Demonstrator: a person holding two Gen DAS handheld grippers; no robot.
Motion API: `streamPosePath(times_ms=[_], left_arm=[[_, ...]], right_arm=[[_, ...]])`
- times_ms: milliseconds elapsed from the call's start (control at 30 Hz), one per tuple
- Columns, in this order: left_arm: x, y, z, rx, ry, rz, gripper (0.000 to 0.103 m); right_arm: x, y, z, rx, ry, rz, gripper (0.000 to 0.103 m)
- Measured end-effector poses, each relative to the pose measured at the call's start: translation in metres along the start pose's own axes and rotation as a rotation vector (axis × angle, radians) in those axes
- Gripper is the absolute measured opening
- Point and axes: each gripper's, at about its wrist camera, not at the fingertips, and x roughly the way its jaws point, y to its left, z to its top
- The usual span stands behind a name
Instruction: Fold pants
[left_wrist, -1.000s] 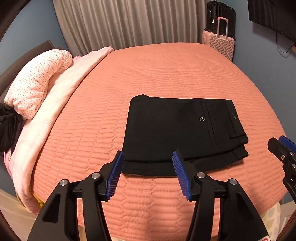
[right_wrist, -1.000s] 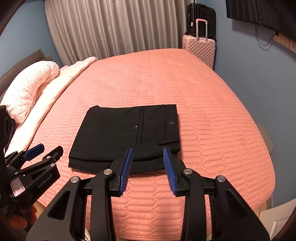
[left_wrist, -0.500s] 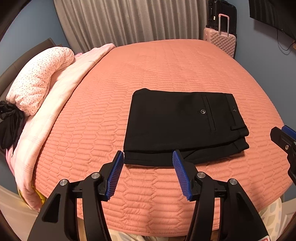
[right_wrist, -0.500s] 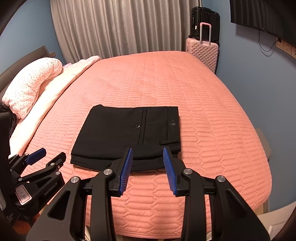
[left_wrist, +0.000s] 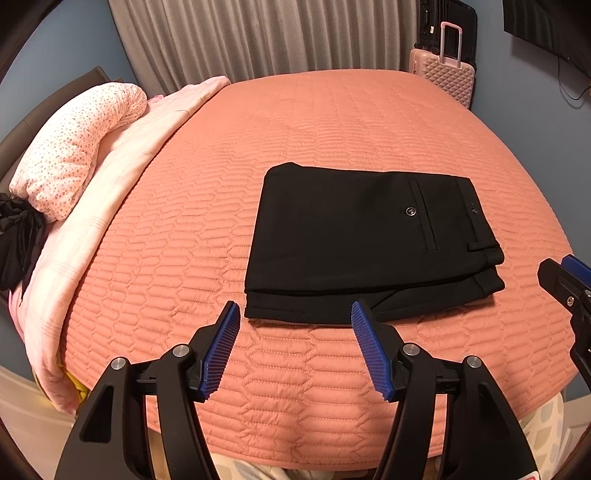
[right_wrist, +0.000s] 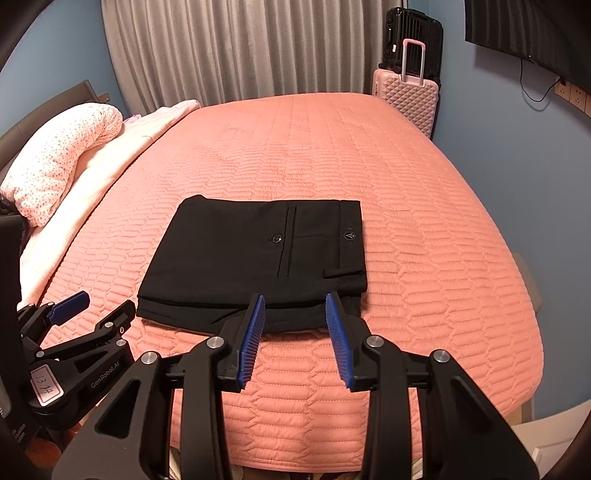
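Black pants lie folded into a flat rectangle on the salmon quilted bed, waistband and button pocket to the right. They also show in the right wrist view. My left gripper is open and empty, held just short of the pants' near edge. My right gripper is open and empty, its tips over the near right edge of the pants. The right gripper's fingers show at the right edge of the left wrist view; the left gripper shows at lower left of the right wrist view.
A dotted pink pillow and a pale pink blanket lie along the bed's left side, with dark cloth beside them. A pink suitcase and a black one stand by the grey curtain. The bed's front edge is close below the grippers.
Both grippers have drawn back and up from the pants, which now sit farther away in both views. The pants have not moved. Both jaws stay open.
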Motion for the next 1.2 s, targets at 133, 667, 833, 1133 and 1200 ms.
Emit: streamPosePath(times_ms=[133,667,833,1133,1200], left_arm=[[0.001,0.001,-0.001,-0.01,-0.001,-0.003,0.069],[0.002,-0.002,0.002,0.004,-0.007,0.009,0.08],[0.001,-0.006,0.002,0.012,-0.016,0.004,0.083],[-0.004,-0.012,0.005,0.023,-0.047,0.002,0.086],[-0.005,-0.012,0.006,0.019,-0.05,-0.007,0.086]], right_arm=[[0.001,0.003,-0.001,-0.007,0.003,-0.008,0.034],[0.004,0.008,0.002,-0.013,0.006,-0.024,0.042],[-0.012,0.013,0.003,-0.048,-0.096,-0.076,0.098],[-0.006,0.013,0.003,-0.05,-0.074,-0.092,0.098],[-0.006,0.011,0.004,-0.04,-0.077,-0.105,0.098]])
